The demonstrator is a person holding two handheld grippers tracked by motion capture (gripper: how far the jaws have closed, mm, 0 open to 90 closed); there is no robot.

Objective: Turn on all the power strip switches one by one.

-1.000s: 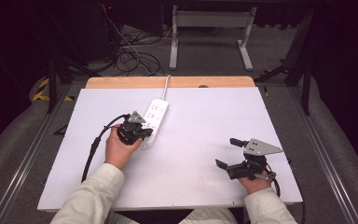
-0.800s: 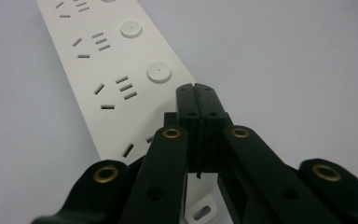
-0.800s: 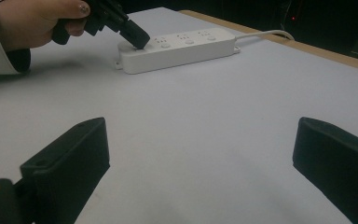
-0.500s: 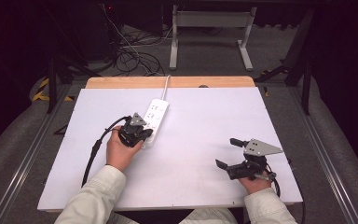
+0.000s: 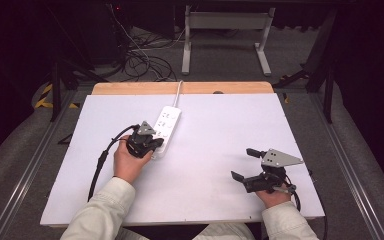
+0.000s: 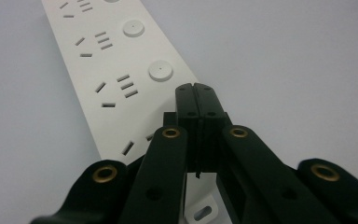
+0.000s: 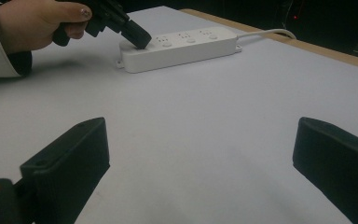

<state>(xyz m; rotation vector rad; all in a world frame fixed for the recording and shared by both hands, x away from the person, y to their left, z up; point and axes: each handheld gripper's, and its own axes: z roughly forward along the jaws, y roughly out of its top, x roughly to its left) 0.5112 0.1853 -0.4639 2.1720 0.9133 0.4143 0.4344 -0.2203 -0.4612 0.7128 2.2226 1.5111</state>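
Nearest me, my right gripper (image 5: 241, 165) sits low at the near right of the surface (image 5: 220, 135), held from behind by my right hand (image 5: 272, 196), a pale sleeve running back to the edge. It is matte black, with a flat grey three-cornered plate on top. Its fingers (image 7: 65, 163) stand wide apart with nothing between them, just bare white sheet, smooth and faintly shiny in the right gripper view.

My left hand (image 5: 126, 162) wraps the left gripper (image 5: 152, 149) at the left middle, wrist angled inward, a black cable looping off its back toward the near left. Its fingers (image 6: 196, 100) are pressed flat together, blunt and ribbed, with brass rivets on the links behind them. They point down at a slant onto the near end of the strip (image 5: 166, 129). In the right gripper view the tip appears to rest on the strip's top face by the first sockets.

The strip is a long white plastic block with rounded corners, lying flat and running away from me toward the far edge. Its top carries rows of slot sockets, each with a round button beside it, and a small mounting tab at the near end. A white cord (image 5: 178, 90) leaves its far end over the bare wooden lip of the surface.
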